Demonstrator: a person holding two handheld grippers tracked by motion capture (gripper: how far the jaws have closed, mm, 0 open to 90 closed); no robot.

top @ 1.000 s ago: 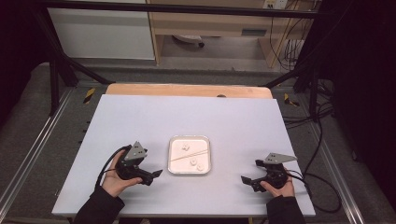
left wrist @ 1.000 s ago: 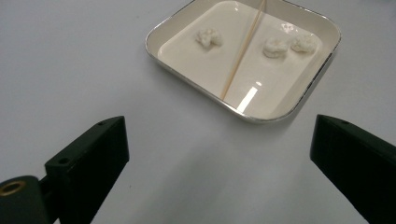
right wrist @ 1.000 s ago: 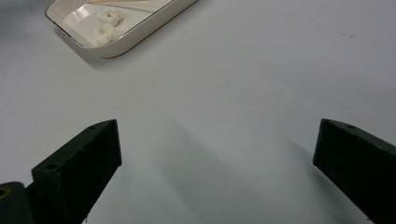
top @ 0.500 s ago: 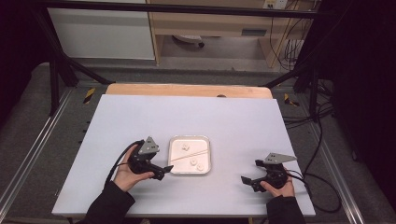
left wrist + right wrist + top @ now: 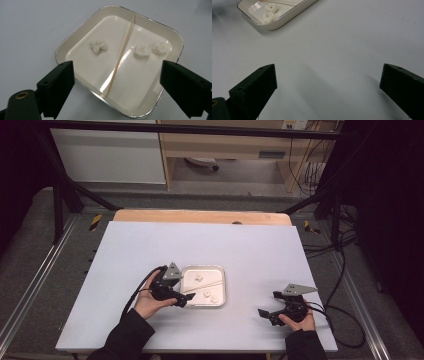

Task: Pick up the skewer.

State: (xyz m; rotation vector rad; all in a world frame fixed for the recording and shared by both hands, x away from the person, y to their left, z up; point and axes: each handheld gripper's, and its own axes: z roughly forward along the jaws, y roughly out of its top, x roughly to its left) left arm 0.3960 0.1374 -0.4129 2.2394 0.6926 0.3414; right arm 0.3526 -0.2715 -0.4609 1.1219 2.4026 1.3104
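Note:
A shallow white tray [image 5: 140, 82] with a metal rim holds three white puffy lumps [image 5: 98, 46] and a thin wooden stick [image 5: 122, 51] lying across it. My left gripper [image 5: 117, 72] is open at the tray's near edge. Its jaws have just been closing a little, with the stick's near end and the rim between them but not pressed. In the high view the left gripper [image 5: 181, 297] sits at the left side of the tray [image 5: 202, 267]. My right gripper [image 5: 328, 75] stands open over bare table, well off to the right of the tray [image 5: 287, 16], and is also seen from above [image 5: 266, 314].
The pale table [image 5: 200, 240] has a wooden strip [image 5: 200, 216] along its far edge. Black frame posts and cables stand at both sides. A cable trails from each gripper toward the table's front.
The left hand has slid right across the table until its gripper reached the tray's left side. The right hand has stayed still.

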